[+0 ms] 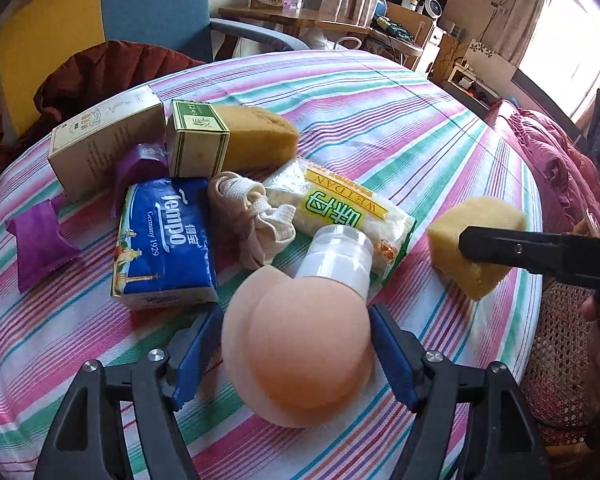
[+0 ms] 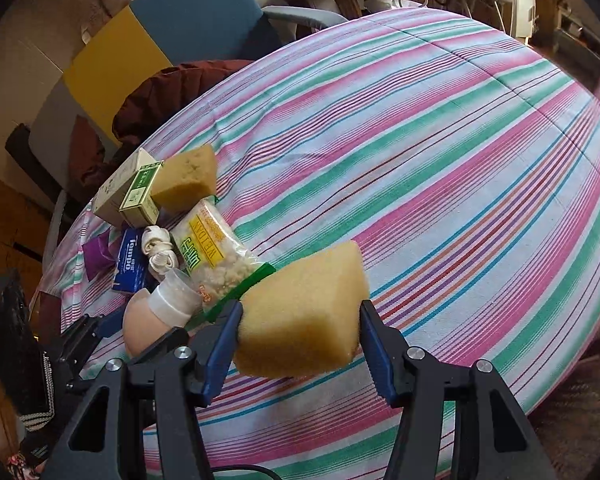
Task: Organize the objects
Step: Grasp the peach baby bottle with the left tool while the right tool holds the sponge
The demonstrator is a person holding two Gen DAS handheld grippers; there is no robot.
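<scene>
The left gripper [image 1: 298,354] was clamped on a peach, rounded bottle [image 1: 300,356] with a white cap, low over the striped cloth [image 1: 400,128]. The right gripper [image 2: 300,336] squeezed a pale yellow, porous sponge wedge [image 2: 304,316], held just beside the snack packet [image 2: 212,256].

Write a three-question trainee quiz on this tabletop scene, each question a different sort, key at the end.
1. True or false: the right gripper holds a yellow sponge.
2. Multiple choice: between the left gripper's fingers is A) a tissue pack, B) a peach round-bodied bottle, C) a green box.
3. Fill in: a second sponge lies beside the ___ box.

Key: 1 true; 2 B; 3 green.
</scene>
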